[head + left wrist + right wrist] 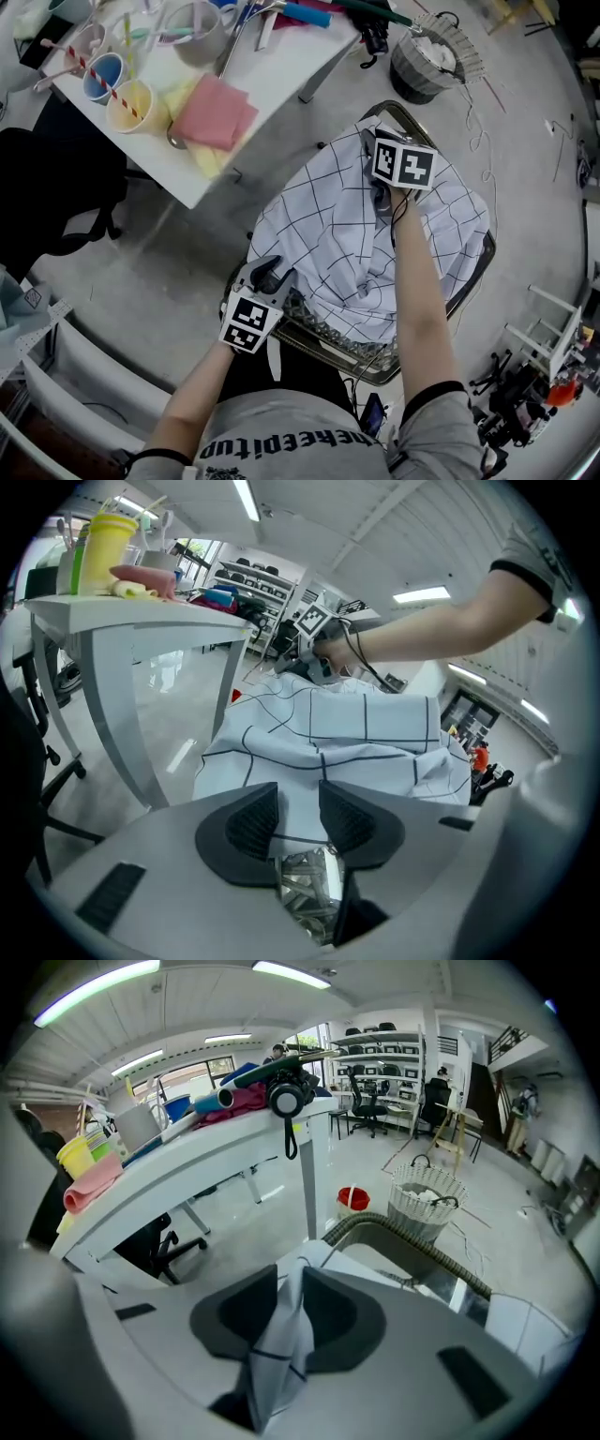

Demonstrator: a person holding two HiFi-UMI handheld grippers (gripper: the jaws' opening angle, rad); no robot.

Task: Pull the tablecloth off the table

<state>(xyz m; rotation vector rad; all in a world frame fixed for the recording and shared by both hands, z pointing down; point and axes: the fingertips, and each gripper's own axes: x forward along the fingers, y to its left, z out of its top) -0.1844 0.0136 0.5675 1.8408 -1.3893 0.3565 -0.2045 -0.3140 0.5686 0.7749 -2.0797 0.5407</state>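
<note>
There's the right claw (291, 1279) clamped on a fold of cloth (328, 234), left claw (292, 803) apart at the near hem, ready to drag it off the table (398, 112).

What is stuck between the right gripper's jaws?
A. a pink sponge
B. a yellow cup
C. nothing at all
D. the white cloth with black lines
D: in the right gripper view, a fold of the white cloth with black lines is squeezed between the jaws of the right gripper.
</note>
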